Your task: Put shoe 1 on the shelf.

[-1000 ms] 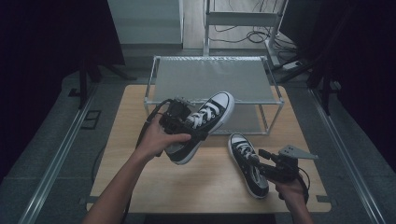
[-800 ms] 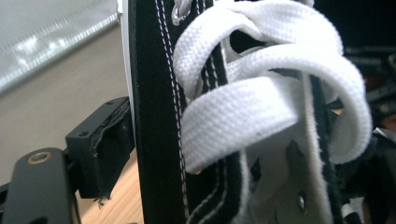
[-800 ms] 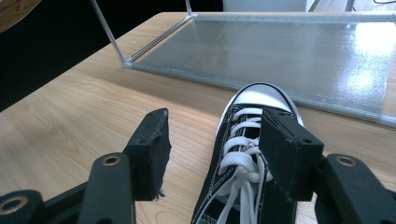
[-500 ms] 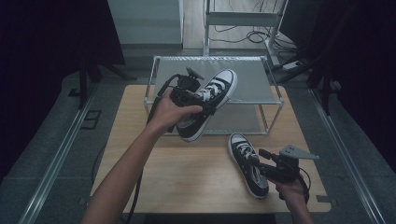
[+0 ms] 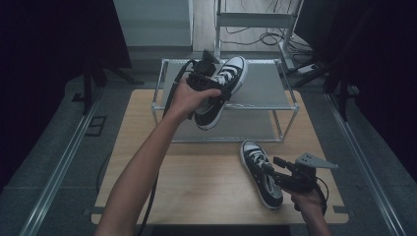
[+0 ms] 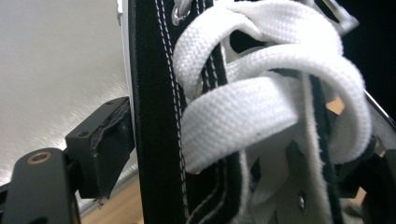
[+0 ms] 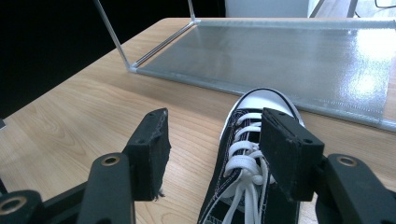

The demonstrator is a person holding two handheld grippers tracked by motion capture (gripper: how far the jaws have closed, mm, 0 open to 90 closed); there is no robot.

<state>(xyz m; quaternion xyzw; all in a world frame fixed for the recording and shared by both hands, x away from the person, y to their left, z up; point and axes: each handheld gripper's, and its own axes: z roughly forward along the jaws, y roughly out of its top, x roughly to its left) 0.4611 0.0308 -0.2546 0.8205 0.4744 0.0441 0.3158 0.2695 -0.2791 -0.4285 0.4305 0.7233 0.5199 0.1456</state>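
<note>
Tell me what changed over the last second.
The left gripper, shut on a black canvas sneaker with white laces, carried it up and away, over the metal two-shelf rack's top shelf. The right gripper, open at the second black sneaker on the wooden table, stayed put.

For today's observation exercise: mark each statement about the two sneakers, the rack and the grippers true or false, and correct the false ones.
1. The left gripper holds a black-and-white sneaker above the metal rack. True.
2. The second sneaker lies on the rack's top shelf. False: it lies on the wooden table, in front of the rack.
3. The right gripper is clamped on the second sneaker. False: its jaws stand open, the left one clear of the shoe.
4. Both sneakers have white laces. True.
5. The rack's lower shelf holds a box. False: nothing shows on it.
</note>
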